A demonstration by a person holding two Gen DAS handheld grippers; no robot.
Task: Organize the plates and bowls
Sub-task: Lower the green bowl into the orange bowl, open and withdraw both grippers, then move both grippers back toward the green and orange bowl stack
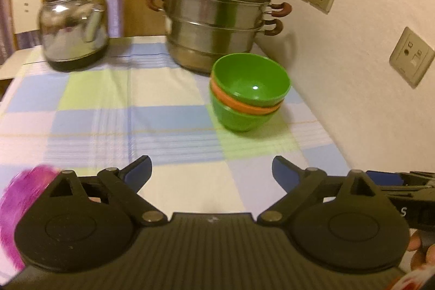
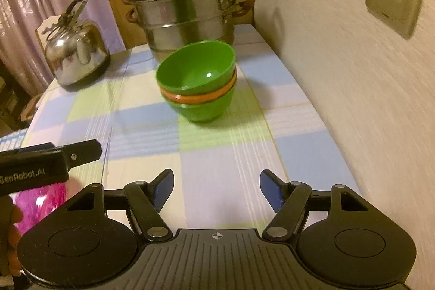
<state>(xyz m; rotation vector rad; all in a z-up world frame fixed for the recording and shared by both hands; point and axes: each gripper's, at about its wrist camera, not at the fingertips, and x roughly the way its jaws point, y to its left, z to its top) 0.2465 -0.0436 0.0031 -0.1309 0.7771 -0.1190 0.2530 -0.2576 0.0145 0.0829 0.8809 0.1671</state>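
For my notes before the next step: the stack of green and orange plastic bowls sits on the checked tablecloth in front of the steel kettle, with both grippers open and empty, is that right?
Not quite. The stack of green and orange plastic bowls sits in front of the tiered steel steamer pot, not the steel kettle, which stands apart to the left; the left wrist view shows it. The left gripper and right gripper are open and empty.

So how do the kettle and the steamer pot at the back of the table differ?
The kettle is smaller, rounded, a single body on a dark base; the steamer pot is bigger and built of stacked tiers under a domed lid. The kettle has one dark handle arching over its top; the steamer pot has brown side handles and a brown lid handle. The kettle stands farther from the wall. Both are shiny metal.
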